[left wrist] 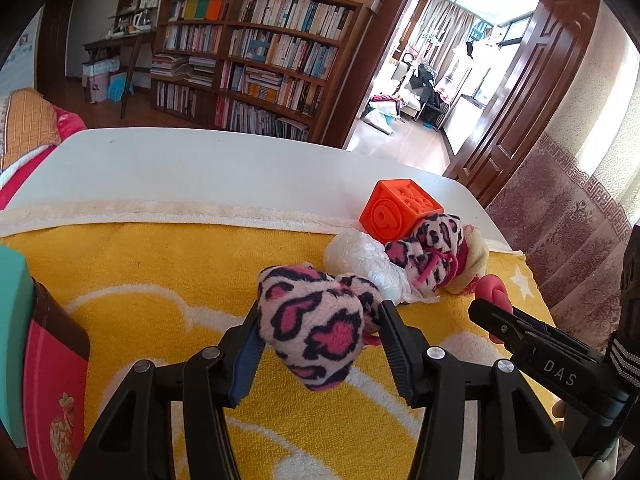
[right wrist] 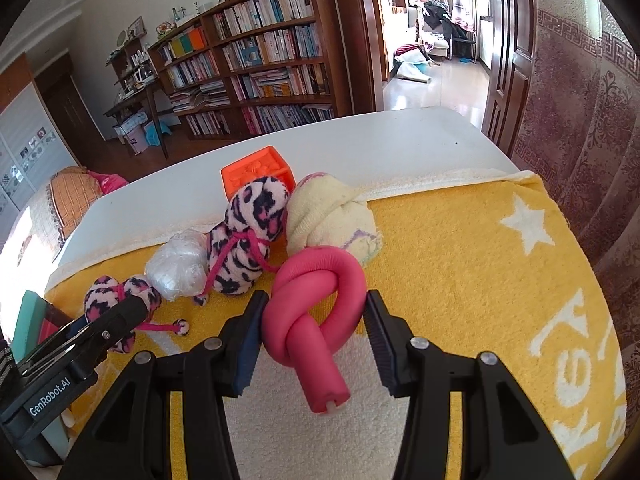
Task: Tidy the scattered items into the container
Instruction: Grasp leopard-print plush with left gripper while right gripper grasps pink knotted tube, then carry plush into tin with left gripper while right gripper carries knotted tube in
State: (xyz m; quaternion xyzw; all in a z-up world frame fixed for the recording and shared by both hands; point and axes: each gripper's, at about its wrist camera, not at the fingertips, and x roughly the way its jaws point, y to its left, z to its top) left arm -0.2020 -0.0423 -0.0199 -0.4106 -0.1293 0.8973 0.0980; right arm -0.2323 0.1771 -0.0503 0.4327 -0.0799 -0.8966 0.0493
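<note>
My left gripper [left wrist: 318,322] is shut on a pink leopard-print plush pouch [left wrist: 316,328], held over the yellow towel [left wrist: 160,280]. My right gripper [right wrist: 314,316] is shut on a knotted pink foam tube [right wrist: 314,308]. Behind them lie a second leopard-print pouch [right wrist: 244,236], a ball of clear plastic wrap [right wrist: 180,268], a cream cloth bundle [right wrist: 332,216] and an orange cube [left wrist: 400,208]. A red box with a teal edge [left wrist: 44,380] stands at the far left in the left wrist view. The right gripper also shows in the left wrist view [left wrist: 492,312].
The towel covers the near half of a white table [left wrist: 200,168], whose far and right edges are close to the items. A curtain [right wrist: 592,120] hangs at the right. A bookcase [left wrist: 260,60] and an open doorway [left wrist: 440,80] lie beyond.
</note>
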